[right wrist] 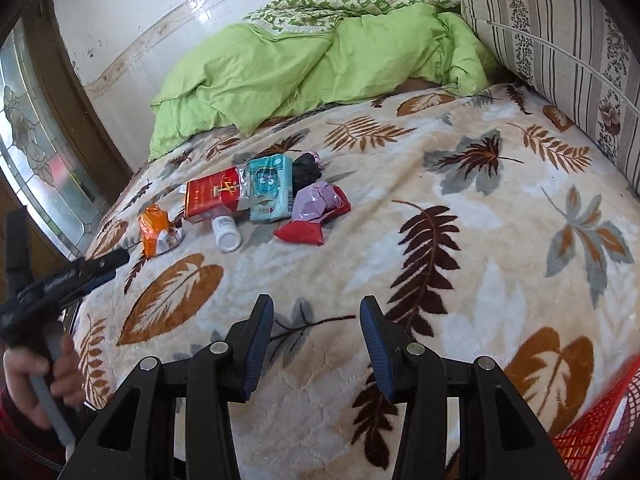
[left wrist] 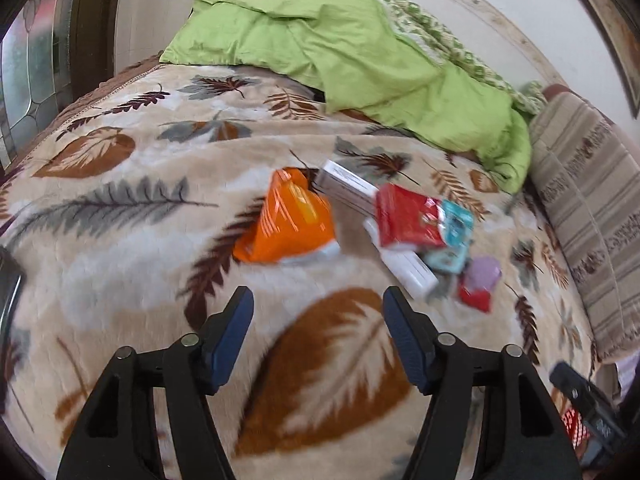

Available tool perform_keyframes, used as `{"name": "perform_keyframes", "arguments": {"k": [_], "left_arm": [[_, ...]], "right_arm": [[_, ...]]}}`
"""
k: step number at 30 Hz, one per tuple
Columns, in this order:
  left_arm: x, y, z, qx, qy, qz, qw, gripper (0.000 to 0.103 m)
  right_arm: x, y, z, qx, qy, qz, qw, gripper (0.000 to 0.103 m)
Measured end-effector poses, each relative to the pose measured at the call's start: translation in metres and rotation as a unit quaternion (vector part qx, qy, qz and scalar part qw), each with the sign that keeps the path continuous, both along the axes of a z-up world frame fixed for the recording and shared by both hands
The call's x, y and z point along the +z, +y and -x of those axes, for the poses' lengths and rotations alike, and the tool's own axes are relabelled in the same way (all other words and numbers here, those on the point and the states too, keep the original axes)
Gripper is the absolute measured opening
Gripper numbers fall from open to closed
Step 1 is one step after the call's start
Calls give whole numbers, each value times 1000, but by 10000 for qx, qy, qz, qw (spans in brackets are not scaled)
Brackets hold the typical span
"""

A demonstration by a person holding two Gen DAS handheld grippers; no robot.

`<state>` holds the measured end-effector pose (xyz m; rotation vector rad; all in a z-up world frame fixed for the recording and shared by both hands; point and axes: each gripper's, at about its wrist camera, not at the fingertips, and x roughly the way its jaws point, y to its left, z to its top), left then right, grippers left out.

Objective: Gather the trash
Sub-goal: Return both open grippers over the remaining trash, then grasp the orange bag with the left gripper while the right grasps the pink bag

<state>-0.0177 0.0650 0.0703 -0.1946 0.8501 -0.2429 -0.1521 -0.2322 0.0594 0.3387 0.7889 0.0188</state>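
Observation:
A pile of trash lies on the leaf-print blanket [right wrist: 440, 248]. It holds an orange wrapper [left wrist: 288, 220] [right wrist: 154, 228], a red carton [left wrist: 408, 216] [right wrist: 214, 196], a teal tissue pack [right wrist: 270, 188], a white bottle [right wrist: 226, 234], a purple wrapper [right wrist: 316, 200], a red pouch [right wrist: 300, 234] and a black bag [right wrist: 306, 170]. My left gripper [left wrist: 318, 312] is open and empty, just short of the orange wrapper; it also shows in the right wrist view [right wrist: 116, 260]. My right gripper [right wrist: 316, 320] is open and empty, well short of the pile.
A green duvet [right wrist: 300, 68] is bunched at the head of the bed. A striped cushion [right wrist: 560, 40] leans at the right. A red mesh basket [right wrist: 596, 432] sits at the near right corner. A stained-glass door [right wrist: 36, 152] stands at the left.

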Motion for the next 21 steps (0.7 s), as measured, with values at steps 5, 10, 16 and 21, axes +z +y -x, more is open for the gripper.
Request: {"name": "perform_keyframes", "arguments": {"k": [5,10,16,21], "left_arm": [[-14,-6,-48,270,38,-208,9994,71],[-35,-8,-78,388,181,-230,9988,56],[-34,-5,-65,403,-3,-223,9989,52],[-28,-1,-28,220,-43,-80,9997,52]], "right_arm": [[-3,-8,-1,-43,-15,-325,9995,49],[-4,-8,-4,-13,-7,-408,9992,50],[-8,-10,-27,14,120,-567,9983,54],[-12,-11,-72,-97,225,-495,9985,54]]}}
